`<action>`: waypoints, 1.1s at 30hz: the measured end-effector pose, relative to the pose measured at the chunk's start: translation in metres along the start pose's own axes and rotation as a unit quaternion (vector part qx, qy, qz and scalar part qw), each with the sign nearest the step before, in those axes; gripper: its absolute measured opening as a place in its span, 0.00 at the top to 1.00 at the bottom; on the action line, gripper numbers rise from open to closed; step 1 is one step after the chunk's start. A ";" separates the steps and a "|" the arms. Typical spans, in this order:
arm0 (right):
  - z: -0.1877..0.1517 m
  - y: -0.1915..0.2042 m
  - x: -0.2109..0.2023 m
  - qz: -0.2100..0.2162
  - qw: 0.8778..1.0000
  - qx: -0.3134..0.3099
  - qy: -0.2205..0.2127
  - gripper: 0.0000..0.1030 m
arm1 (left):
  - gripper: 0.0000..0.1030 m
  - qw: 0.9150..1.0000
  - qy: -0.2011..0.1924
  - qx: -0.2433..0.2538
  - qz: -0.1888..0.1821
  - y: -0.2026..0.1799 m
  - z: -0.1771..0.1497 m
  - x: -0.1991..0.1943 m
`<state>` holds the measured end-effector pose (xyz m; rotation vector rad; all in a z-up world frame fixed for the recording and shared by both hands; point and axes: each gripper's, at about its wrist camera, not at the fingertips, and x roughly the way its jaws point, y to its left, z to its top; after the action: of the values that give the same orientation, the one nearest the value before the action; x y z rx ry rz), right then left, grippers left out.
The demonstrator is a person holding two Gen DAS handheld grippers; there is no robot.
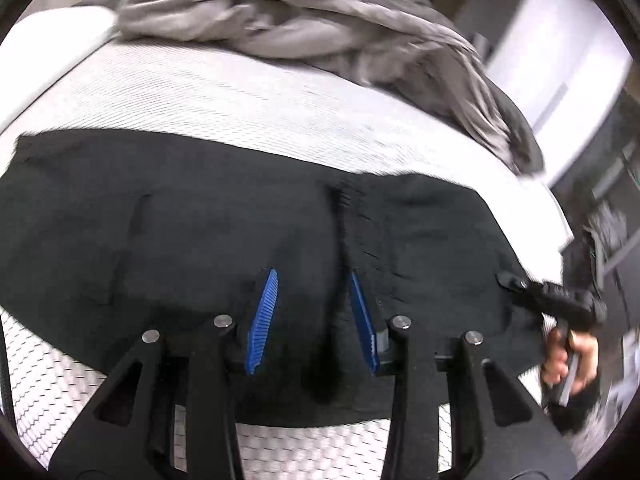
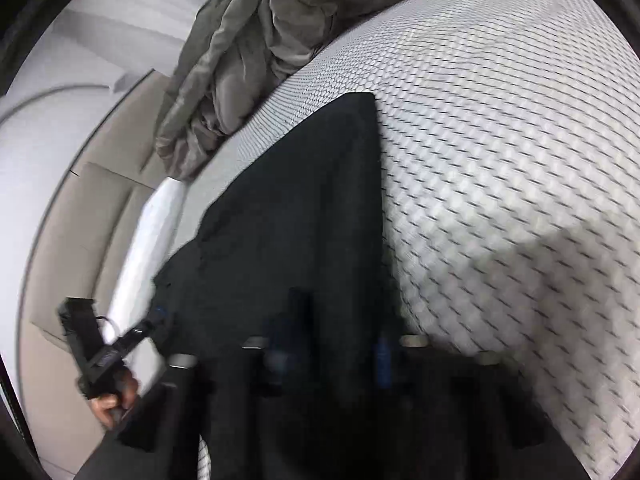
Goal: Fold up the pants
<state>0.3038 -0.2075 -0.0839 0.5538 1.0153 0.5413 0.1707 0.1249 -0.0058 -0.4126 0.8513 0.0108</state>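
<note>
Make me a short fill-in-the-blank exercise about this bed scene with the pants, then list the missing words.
1. The flat pants on the patterned mattress are ____ in colour.
2. The crumpled blanket lying beyond the pants is ____.
3. The ribbed pads on the left gripper are ____.
4. The left gripper's jaws stand ____ above the pants.

Missing words: black; grey; blue; open

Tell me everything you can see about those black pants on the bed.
The black pants look like soft, matte fabric, lying mostly flat on the patterned white mattress, with a seam up the middle. The left tongs straddle the cloth near that seam; the right tongs meet its edge. A crumpled grey blanket lies apart.
</note>
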 end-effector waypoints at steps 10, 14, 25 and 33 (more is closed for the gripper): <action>0.020 0.000 -0.031 -0.098 0.994 -0.033 -0.018 0.72 | 0.67 0.998 -0.001 -0.035 0.043 0.059 0.004 -0.005; 0.022 -0.014 -0.043 -0.071 0.997 -0.005 -0.003 0.67 | 0.67 0.999 -0.001 -0.021 0.039 0.050 0.003 -0.007; -0.050 -0.028 -0.084 -0.016 1.000 -0.013 0.024 0.59 | 0.66 0.998 0.020 0.062 0.020 -0.031 -0.006 0.021; -0.054 -0.002 -0.094 -0.067 0.993 -0.099 0.010 0.89 | 0.66 0.995 0.031 0.092 0.028 -0.060 -0.013 0.041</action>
<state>0.2162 -0.2605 -0.0483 0.3023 0.9969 0.5220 0.1987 0.0584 -0.0226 -0.2181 0.9169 -0.0293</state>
